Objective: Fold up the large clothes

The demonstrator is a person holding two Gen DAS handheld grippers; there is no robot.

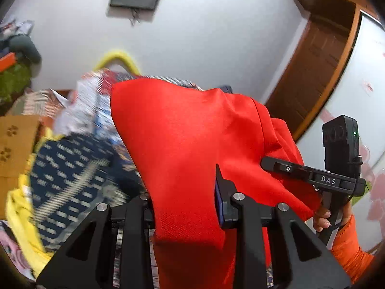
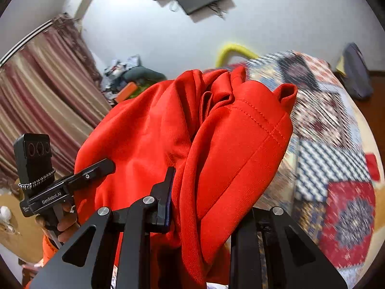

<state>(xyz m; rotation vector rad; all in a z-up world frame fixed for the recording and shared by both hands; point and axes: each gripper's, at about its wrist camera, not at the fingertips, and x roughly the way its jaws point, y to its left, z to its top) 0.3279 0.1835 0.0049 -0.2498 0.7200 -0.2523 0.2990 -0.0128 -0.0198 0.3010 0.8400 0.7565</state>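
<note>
A large red garment (image 1: 182, 130) hangs bunched in the air above the bed, held up from two points. My left gripper (image 1: 190, 204) is shut on one part of it. One finger (image 1: 222, 192) shows and the other is buried under cloth. My right gripper (image 2: 204, 204) is shut on a hemmed fold of the red garment (image 2: 235, 149). Its left finger (image 2: 166, 192) is visible and the right one is covered. The right gripper (image 1: 284, 166) also appears at the right of the left wrist view, and the left gripper (image 2: 96, 171) at the left of the right wrist view, both pressed into the fabric.
Below lies a bed with a patchwork quilt (image 2: 336, 163), a dark blue patterned cloth (image 1: 72, 166) and yellow fabric (image 1: 16, 212). A wooden door (image 1: 312, 55) stands to the right, a striped curtain (image 2: 41, 101) to the left, and clutter (image 2: 130, 77) against the far wall.
</note>
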